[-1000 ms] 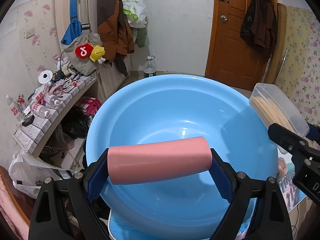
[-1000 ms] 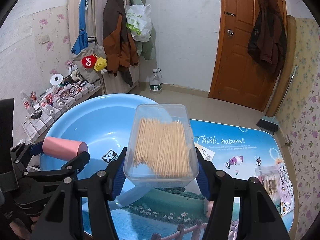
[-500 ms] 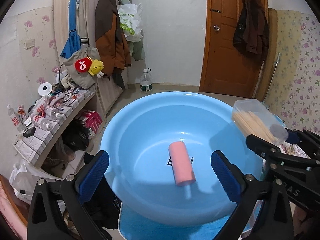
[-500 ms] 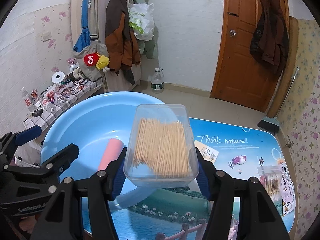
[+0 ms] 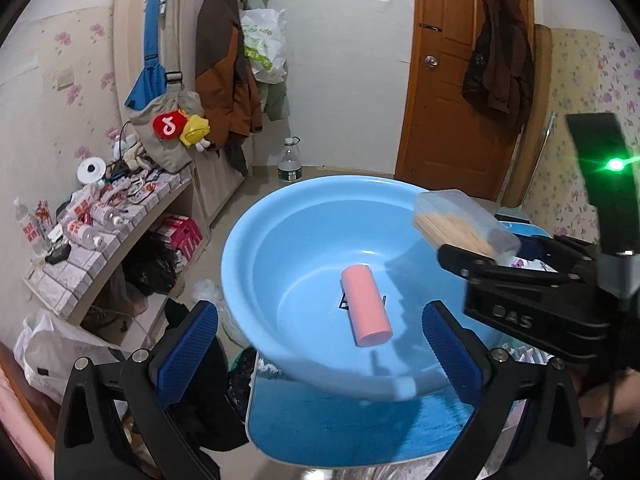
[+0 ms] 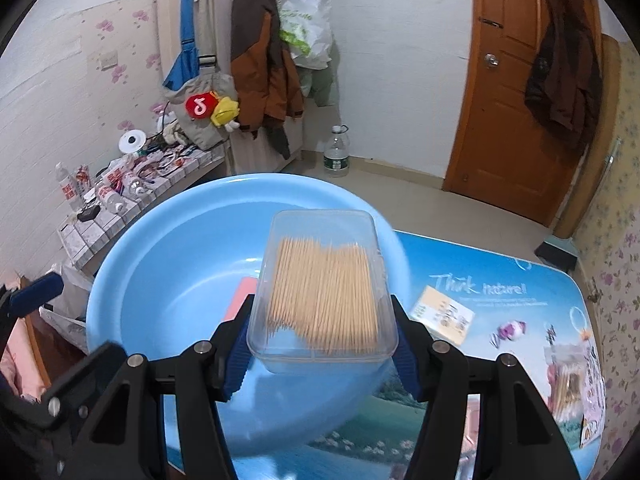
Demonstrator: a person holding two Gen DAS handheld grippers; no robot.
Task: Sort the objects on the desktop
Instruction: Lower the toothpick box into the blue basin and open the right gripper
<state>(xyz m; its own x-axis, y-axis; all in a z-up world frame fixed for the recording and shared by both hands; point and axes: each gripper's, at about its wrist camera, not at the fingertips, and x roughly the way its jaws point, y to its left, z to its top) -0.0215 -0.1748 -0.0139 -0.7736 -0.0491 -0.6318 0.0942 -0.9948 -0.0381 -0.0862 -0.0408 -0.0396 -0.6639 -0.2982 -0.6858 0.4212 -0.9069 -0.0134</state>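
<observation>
Table (image 6: 500, 292) w/ blue printed mat, "Think nature!" lettering and a scenery pic across it. Big blue basin (image 6: 132, 280) sits on its left end, hanging a bit past the edge. Just right of the basin, a small yellow card (image 6: 442, 317) lies flat. Further right, a tiny purple-white wrapped bit (image 6: 509, 328), can't tell what exactly. At the far right edge, a clear packet of wooden sticks (image 6: 572, 384), flat on the mat, well apart from the basin.

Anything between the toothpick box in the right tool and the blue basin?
Nothing visible. The toothpick box sits clamped in the right tool over the blue basin; only the pink roll lies inside, leaving open floor around it.
</observation>
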